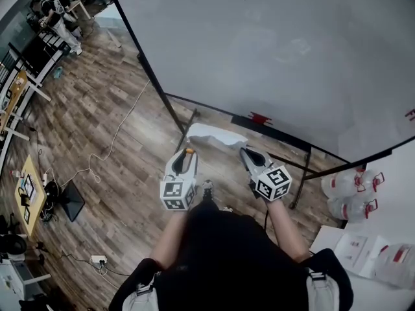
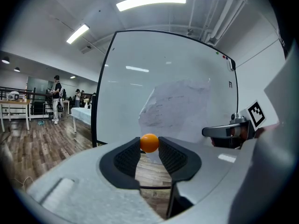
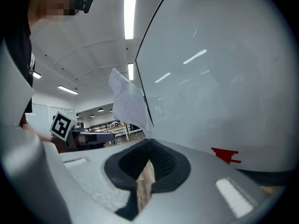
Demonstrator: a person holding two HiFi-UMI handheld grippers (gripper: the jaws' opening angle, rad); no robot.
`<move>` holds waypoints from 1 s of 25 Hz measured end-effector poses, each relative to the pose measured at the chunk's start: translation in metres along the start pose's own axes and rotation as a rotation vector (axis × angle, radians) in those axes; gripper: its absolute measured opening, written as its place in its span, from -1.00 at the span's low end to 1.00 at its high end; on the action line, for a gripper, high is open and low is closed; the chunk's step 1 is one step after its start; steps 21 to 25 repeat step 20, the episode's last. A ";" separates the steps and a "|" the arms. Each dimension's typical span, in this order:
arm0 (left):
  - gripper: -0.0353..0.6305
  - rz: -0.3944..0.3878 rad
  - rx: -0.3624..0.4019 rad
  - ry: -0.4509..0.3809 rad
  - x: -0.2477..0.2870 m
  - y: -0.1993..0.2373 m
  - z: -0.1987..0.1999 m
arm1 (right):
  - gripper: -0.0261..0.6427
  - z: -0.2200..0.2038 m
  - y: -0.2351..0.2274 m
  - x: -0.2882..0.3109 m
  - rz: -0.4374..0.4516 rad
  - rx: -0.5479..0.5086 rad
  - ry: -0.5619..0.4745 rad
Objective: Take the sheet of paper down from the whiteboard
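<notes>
White sheet of paper: hanging crumpled and clear of the whiteboard, just in front of the board's lower rail, between the two claws.
Right claw: pinching the sheet's lower edge, with its jaws pressing together on it and the paper standing up from the tips.
Left claw: gripping a small orange ball at the tips of its jaws, which are standing only as far apart as the ball; it may be the magnet that pinned the sheet.
Board: showing bare apart from a red mark near its bottom edge.
Progress: looking nearly finished, since the sheet is already hanging free of the board. By the look of it, the person is left with carrying it away and setting the paper and ball down.
</notes>
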State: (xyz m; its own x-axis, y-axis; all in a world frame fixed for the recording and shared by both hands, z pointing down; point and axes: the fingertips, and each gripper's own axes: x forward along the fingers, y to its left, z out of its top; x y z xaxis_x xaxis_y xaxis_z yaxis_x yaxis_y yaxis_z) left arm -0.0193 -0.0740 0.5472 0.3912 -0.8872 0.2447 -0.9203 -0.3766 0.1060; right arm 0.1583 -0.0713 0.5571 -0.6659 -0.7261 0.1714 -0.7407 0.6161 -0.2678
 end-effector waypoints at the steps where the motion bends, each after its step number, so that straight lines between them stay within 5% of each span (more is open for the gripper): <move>1: -0.49 0.002 0.001 -0.001 -0.001 0.001 0.000 | -0.91 0.000 0.001 0.000 0.002 -0.001 -0.002; 25: -0.49 0.021 0.014 -0.022 -0.014 -0.002 0.001 | -0.91 0.004 0.010 -0.001 0.026 0.003 -0.017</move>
